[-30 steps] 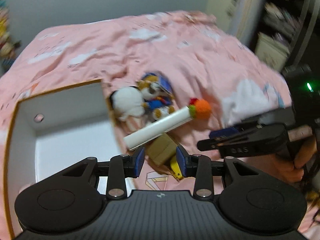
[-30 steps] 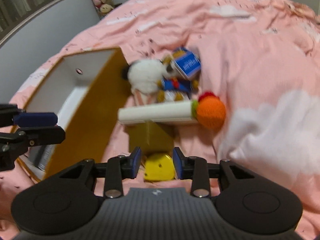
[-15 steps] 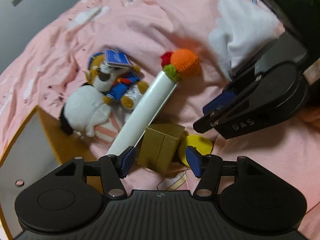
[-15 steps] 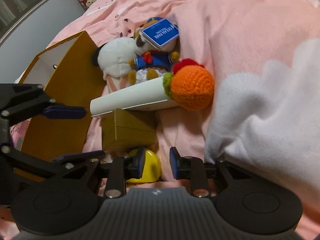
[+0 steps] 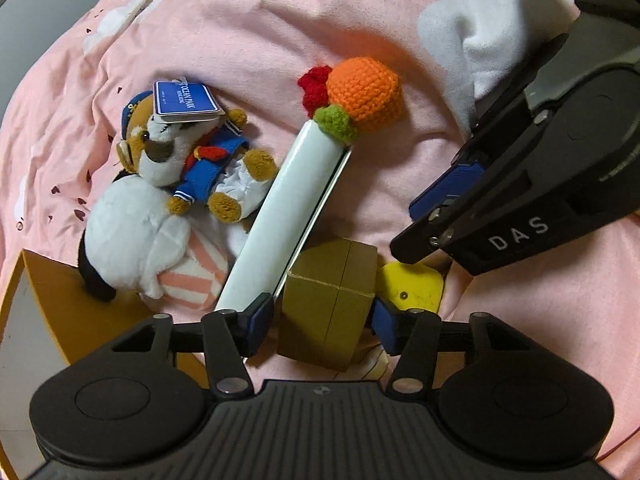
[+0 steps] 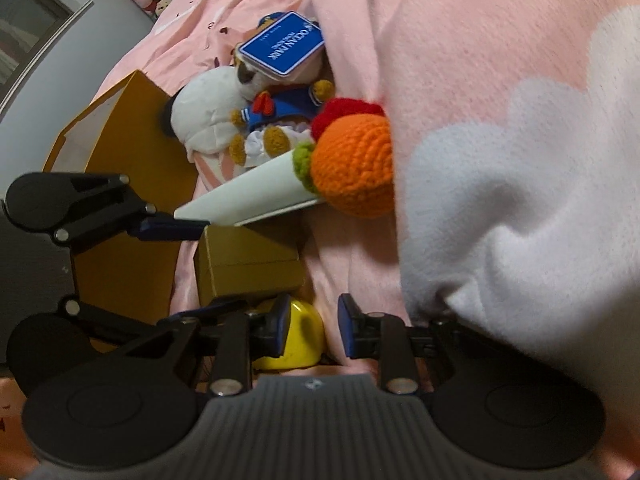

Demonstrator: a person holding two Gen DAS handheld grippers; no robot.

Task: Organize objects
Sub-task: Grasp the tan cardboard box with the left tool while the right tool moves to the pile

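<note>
A small gold cardboard box (image 5: 328,300) lies on the pink bedspread. My left gripper (image 5: 322,324) straddles it from above. Its jaws are closing, and a thin gap still shows at the left pad. Right of the box lies a yellow plastic thing (image 6: 300,336). My right gripper (image 6: 314,328) is low over it with narrow jaws. The yellow thing sits against the left pad, clear of the right one. A long white box (image 5: 288,216) leans past the gold box, with a crocheted orange (image 5: 364,92) at its far end. In the right wrist view my left gripper (image 6: 220,266) brackets the gold box (image 6: 248,264).
A sailor plush with a blue tag (image 5: 180,160) and a white plush (image 5: 128,232) lie left of the white box. An orange-walled bin (image 5: 52,292) stands at the left edge. A fold of pink blanket with a white cloud (image 6: 500,200) rises on the right.
My left gripper dropped and rolled from beside the bin to straddle the gold box, its jaws wider than at first. The right gripper sank toward the yellow thing, its jaws narrower.
</note>
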